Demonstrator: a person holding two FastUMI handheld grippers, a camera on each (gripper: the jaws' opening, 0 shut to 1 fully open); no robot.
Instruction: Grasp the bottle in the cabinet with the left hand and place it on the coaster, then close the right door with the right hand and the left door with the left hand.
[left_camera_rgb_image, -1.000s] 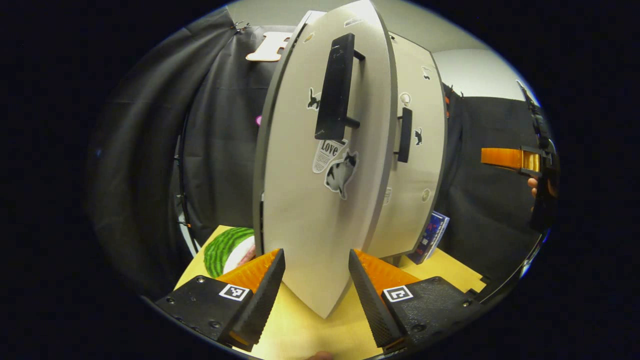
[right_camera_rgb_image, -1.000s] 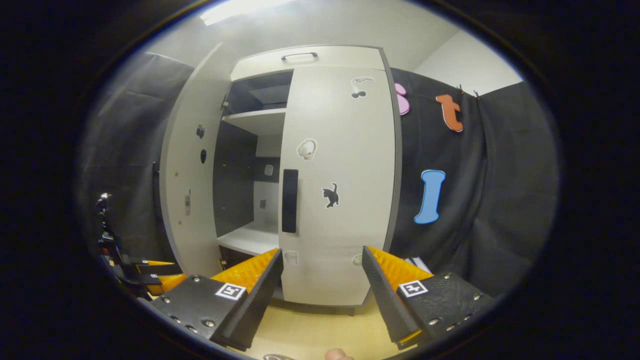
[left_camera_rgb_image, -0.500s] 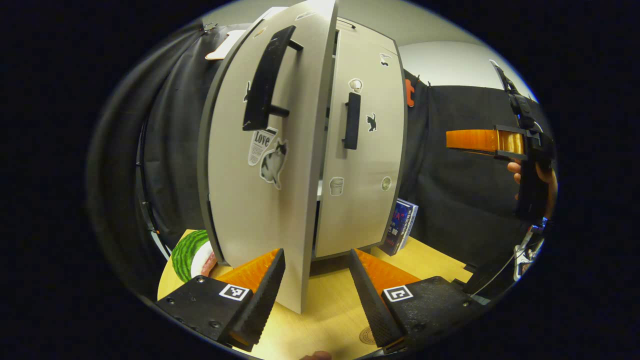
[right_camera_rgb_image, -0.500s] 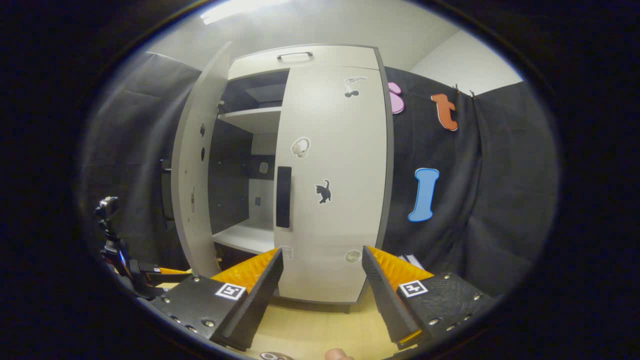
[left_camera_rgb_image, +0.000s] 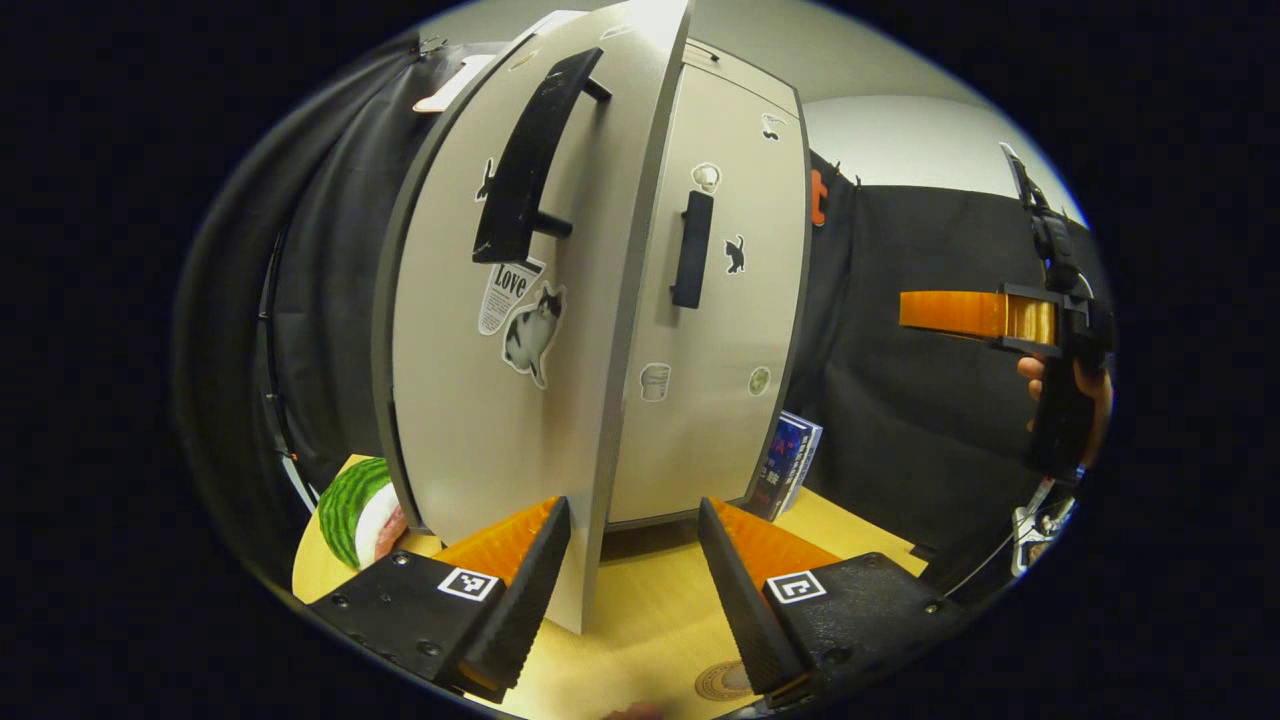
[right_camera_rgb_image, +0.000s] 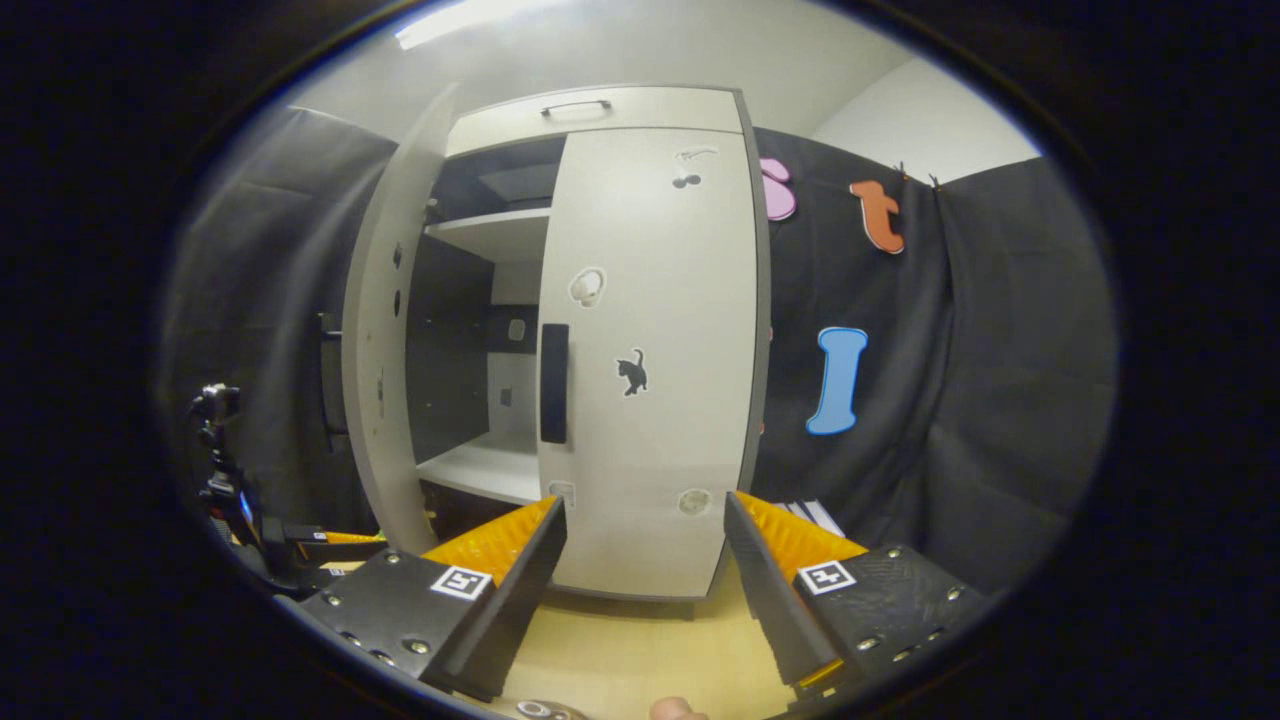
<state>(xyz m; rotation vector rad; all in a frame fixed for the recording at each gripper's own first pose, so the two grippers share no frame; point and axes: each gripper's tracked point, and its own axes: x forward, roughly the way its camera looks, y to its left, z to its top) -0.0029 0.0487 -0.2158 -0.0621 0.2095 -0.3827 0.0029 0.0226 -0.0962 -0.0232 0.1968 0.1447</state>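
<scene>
The white cabinet's left door stands open, and its free edge runs down between the fingers of my left gripper, which is open. The door carries a black handle. The right door is flush against the cabinet. A round brown coaster lies on the table, half behind my left gripper's right finger. My right gripper is open, held back from the right door. It also appears at the far right, held by a hand. The left gripper sits low beside the open left door.
A watermelon-patterned object lies on the yellow table left of the cabinet. A blue book leans at the cabinet's right side. Bare shelves show inside. A small round shiny thing sits at the bottom rim.
My left gripper has come round the left door from facing its outer side to straddling its free edge, and the coaster has come into view. The right gripper has drifted slightly, still open.
</scene>
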